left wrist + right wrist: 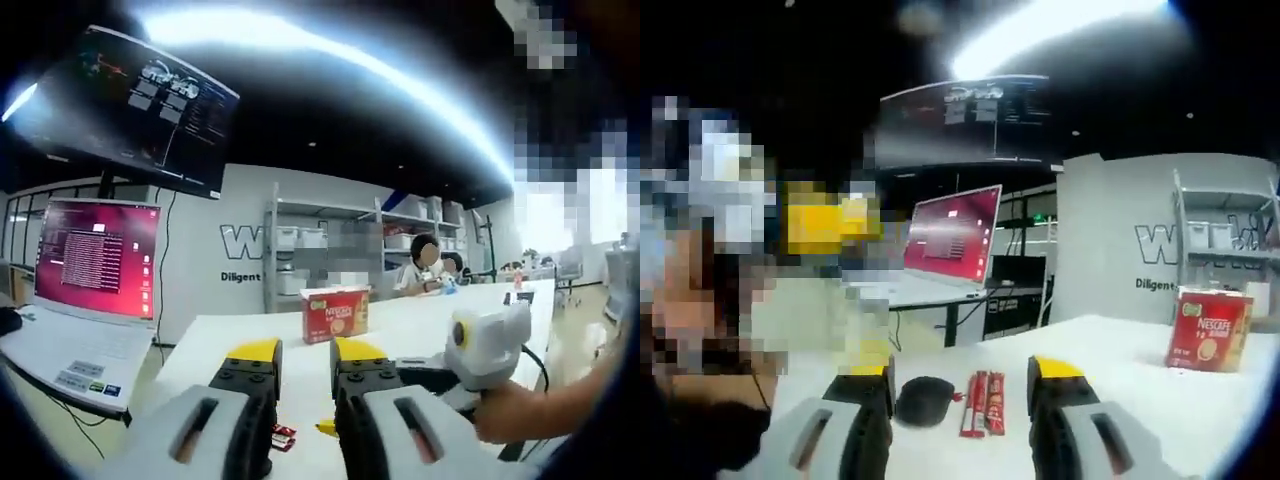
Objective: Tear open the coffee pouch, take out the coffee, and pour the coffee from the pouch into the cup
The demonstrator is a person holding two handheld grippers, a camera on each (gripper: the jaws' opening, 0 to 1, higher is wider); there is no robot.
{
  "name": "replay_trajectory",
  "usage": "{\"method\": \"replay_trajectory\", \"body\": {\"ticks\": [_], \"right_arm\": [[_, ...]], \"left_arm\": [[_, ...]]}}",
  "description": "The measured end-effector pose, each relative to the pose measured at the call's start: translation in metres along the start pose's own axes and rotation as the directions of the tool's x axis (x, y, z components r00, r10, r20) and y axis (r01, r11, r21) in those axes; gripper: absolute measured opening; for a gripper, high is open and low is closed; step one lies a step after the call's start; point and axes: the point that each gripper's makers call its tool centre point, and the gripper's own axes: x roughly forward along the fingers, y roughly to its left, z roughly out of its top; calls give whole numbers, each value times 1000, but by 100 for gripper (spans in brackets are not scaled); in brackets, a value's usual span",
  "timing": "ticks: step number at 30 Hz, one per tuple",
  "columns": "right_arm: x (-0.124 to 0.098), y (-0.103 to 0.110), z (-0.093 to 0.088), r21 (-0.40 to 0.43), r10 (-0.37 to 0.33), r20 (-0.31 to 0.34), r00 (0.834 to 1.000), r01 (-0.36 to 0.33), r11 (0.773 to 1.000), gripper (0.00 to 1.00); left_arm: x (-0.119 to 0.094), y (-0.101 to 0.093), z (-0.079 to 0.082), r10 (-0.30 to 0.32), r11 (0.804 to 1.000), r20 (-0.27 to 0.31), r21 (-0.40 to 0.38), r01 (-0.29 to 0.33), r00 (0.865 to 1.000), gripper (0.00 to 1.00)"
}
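Both grippers hovering over white table (1120, 350), jaws spread, gripping nothing; coffee sachets (982, 402) lying between right gripper (965, 385) jaws, left gripper (305, 362)

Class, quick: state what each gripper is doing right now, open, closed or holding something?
Left gripper: open, yellow-tipped jaws apart, holding nothing.
Right gripper: open, jaws apart above the red coffee stick sachets, holding nothing.

A white counter (1120, 370) carries a red coffee box (1207, 329) with white lettering, two red sachets (982, 402) and a black cup (925, 400). Each claw (962, 390) is grey and black, tipped yellow. The laptop screen (96, 258) glows magenta.
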Motion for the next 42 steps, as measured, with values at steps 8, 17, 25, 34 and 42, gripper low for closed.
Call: {"method": "replay_trajectory", "body": {"ticks": [8,17,25,34,42], "right_arm": [[-95,32,11,-26,86,73,994,-84,996,50],[-201,-5,46,-106,-81,179,981,101,989,45],[-228,-106,-7,61,-267,18,963,266,962,70],[-179,-125,-31,151,-175,-67,982,184,971,78],[-167,-117,-29,99,-165,-60,985,170,981,58]], "left_arm": [[10,-33,9,-68,997,14,24,68,998,22],[15,-56,6,-110,993,-3,46,110,994,22],[16,-68,8,-134,989,-2,59,134,991,22],[25,-81,0,-165,984,-23,68,166,986,22],[29,-89,-2,-187,980,-26,66,189,982,21]]}}
